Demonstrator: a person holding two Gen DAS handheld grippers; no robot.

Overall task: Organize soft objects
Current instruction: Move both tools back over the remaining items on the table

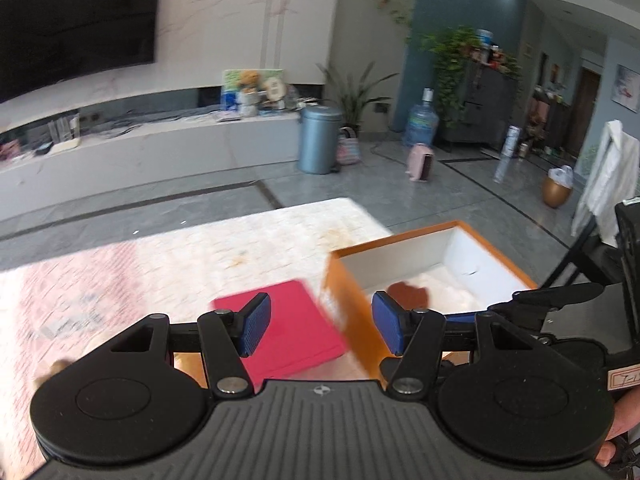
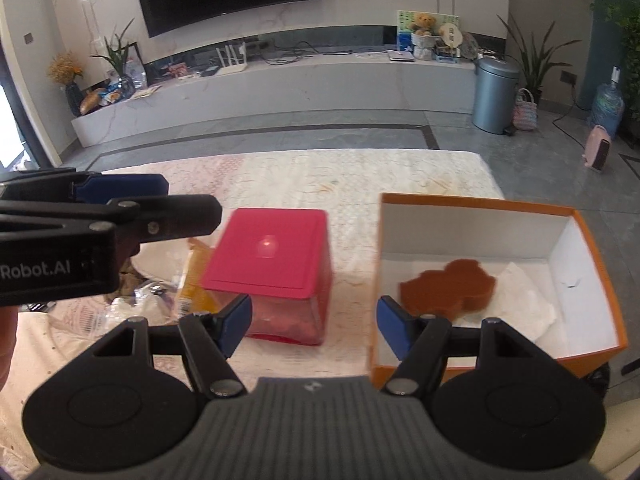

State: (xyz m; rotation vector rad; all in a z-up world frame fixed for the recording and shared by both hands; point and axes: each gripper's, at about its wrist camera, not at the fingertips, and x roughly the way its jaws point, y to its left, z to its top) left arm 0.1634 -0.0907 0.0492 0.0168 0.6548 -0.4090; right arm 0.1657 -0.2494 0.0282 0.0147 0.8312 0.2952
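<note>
Left hand-held gripper (image 1: 320, 326): hovering with its blue pads apart and nothing between them, over the gap between the pink tub and the orange box; in the right view it is showing side-on at the left (image 2: 160, 200), above the pile
Right hand-held gripper (image 2: 314, 326): also standing apart and empty, hanging in front of the tub and the near wall of the box
Box (image 2: 596, 248): sitting open on the right of the surface, white inside; a brown soft piece (image 2: 448, 286) is lying in it on white padding (image 2: 520, 300)
Tub (image 2: 272, 256): standing just left of the box, apart from it, pink lid on; something pinkish is showing through its clear wall, too blurred to name
Pile (image 2: 152, 292): loose soft-looking things are lying left of the tub, among them a yellow packet (image 2: 194, 280) leaning by the tub and crumpled white wrapping; details unclear
Progress: judging by this, one piece is already stowed and the pile is still waiting, so the task is looking early to midway
In the way: the tub is standing between pile and box, so a carry would likely be passing over it
Surface (image 2: 320, 176): covered by a pale patterned cloth
</note>
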